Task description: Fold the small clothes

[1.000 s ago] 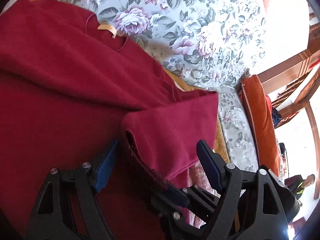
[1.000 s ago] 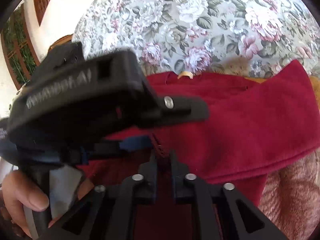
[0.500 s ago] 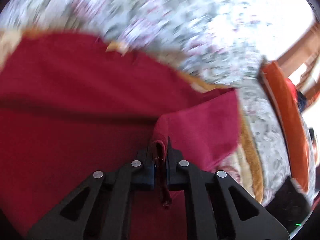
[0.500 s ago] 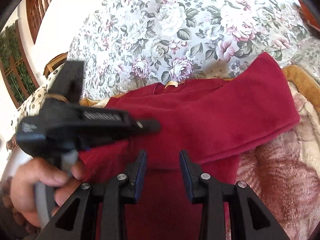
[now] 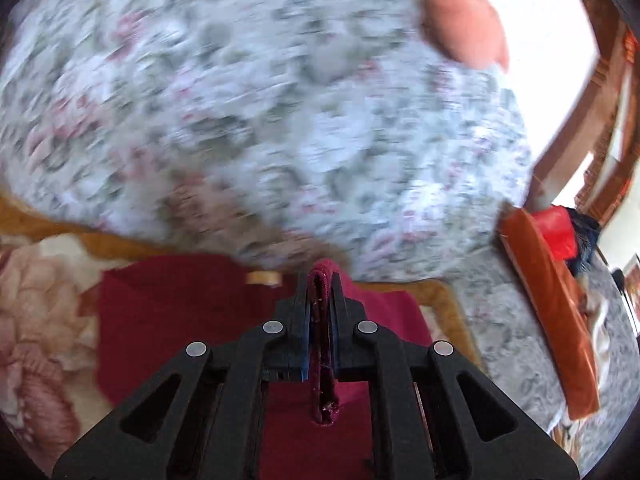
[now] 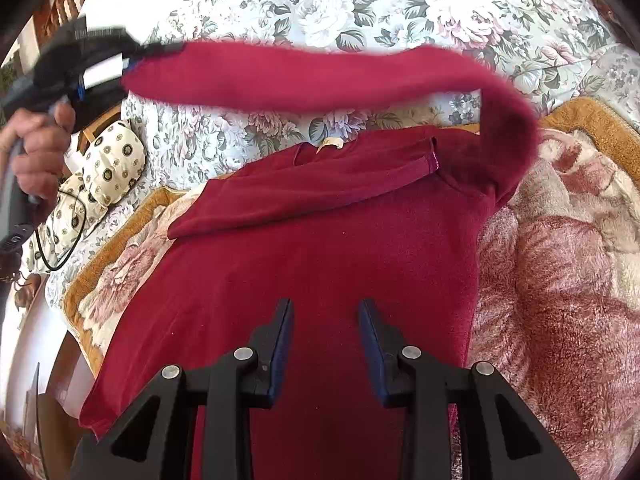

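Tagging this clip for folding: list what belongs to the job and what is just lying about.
Job:
red sweater
its lifted sleeve
left gripper, shut on the cuff
right gripper, open

Lying about:
floral sofa back
plush blanket
patterned cushion
orange cushion

The left gripper (image 5: 320, 280), open around the cuff a second ago, is now clamping it and lifting the sleeve (image 6: 320, 76) high, stretching it leftward above the sweater (image 6: 320, 260). The right gripper (image 6: 326, 316), having released that cuff, is hanging open nearer the hem.
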The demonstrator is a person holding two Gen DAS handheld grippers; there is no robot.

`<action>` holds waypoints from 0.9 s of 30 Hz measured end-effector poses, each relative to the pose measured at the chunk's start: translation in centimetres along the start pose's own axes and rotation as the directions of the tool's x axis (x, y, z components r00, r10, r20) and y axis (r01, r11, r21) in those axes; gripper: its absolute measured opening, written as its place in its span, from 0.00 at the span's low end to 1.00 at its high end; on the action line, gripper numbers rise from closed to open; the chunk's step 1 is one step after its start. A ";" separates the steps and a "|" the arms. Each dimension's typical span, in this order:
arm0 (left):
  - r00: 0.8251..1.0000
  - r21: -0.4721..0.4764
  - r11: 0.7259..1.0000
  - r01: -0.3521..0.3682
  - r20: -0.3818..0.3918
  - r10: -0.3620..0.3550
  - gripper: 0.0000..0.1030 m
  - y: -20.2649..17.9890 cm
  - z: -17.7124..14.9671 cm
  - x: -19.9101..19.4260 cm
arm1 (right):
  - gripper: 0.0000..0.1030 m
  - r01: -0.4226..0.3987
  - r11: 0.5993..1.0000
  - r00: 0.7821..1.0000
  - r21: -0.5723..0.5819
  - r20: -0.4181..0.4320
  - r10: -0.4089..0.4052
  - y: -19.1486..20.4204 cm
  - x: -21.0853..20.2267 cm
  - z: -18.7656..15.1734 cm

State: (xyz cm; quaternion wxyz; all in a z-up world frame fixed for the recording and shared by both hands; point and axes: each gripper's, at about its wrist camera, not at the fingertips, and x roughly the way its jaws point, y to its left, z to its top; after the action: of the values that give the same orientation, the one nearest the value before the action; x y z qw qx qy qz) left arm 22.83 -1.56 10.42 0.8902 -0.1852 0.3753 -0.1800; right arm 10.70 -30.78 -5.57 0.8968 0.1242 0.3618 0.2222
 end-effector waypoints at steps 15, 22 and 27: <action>0.977 -0.082 0.975 -0.209 -0.069 0.203 0.06 12.2 -2.8 3.0 | 0.31 0.000 1.000 1.000 0.002 -0.018 0.000 0.1 0.4 0.1; 0.943 -0.091 0.952 -0.291 -0.196 0.269 0.21 15.2 -4.1 5.9 | 0.31 -0.006 1.000 1.000 0.009 -0.018 0.006 -0.1 0.4 0.1; 0.939 -0.088 0.943 -0.321 -0.156 0.306 0.32 15.8 -5.1 4.5 | 0.31 -0.004 1.000 1.000 0.009 -0.019 0.005 -0.1 0.4 0.1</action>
State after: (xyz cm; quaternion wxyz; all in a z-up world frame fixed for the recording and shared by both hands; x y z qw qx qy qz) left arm 24.87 9.08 -2.91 0.8671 -0.1597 0.4710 -0.0269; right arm 11.05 -30.64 -5.76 0.8924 0.1269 0.3708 0.2238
